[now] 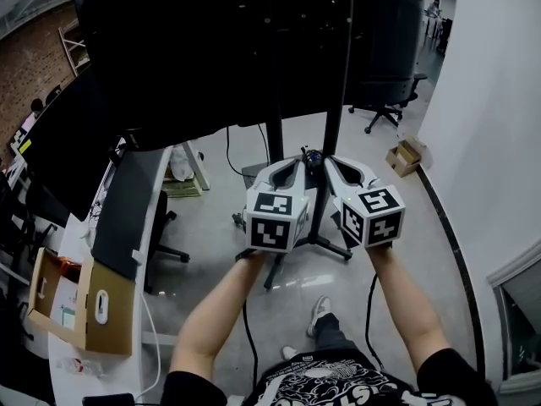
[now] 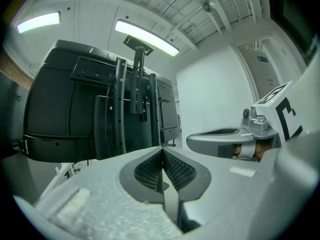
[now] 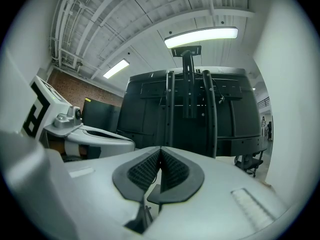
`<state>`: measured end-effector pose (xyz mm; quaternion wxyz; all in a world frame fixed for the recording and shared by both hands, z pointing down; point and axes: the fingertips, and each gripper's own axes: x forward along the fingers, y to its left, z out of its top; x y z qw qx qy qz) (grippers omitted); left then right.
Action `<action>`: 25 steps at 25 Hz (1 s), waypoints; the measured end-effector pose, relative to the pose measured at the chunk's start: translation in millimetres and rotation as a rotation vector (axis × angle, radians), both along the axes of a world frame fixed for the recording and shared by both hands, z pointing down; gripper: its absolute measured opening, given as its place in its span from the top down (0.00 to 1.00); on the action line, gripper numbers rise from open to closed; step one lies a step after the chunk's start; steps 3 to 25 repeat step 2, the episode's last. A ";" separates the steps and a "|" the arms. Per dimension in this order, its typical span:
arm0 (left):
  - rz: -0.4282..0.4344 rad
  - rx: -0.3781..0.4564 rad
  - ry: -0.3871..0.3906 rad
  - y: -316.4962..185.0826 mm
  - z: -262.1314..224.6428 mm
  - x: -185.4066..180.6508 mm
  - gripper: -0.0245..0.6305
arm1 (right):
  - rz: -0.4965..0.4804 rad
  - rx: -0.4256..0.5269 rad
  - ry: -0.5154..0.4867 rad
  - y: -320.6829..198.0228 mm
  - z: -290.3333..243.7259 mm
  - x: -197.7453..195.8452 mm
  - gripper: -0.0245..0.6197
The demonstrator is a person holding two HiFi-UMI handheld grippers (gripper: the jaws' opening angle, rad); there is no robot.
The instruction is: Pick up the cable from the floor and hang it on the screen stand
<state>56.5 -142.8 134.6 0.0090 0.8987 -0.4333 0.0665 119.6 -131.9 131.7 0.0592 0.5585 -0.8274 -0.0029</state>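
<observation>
I hold my left gripper (image 1: 296,162) and my right gripper (image 1: 330,162) side by side, close together, out in front of me. Both have their jaws pressed together, and nothing is in either one. They point at the screen stand (image 1: 332,125), which has two dark poles and legs on the gray floor (image 1: 211,252). A big black screen (image 1: 237,49) hangs on it, with its back to me. A small dark bundle (image 1: 310,154) sits low by the poles, just past my gripper tips. It may be the cable, but I cannot tell.
</observation>
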 end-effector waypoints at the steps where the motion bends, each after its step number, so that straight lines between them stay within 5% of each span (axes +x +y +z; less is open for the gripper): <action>1: 0.000 -0.001 0.001 0.4 0.2 1.1 0.96 | -0.001 -0.002 0.000 0.4 0.6 0.7 0.95; 25: 0.000 -0.001 0.003 0.7 0.3 2.2 0.96 | -0.002 -0.004 0.001 0.7 1.2 1.4 0.95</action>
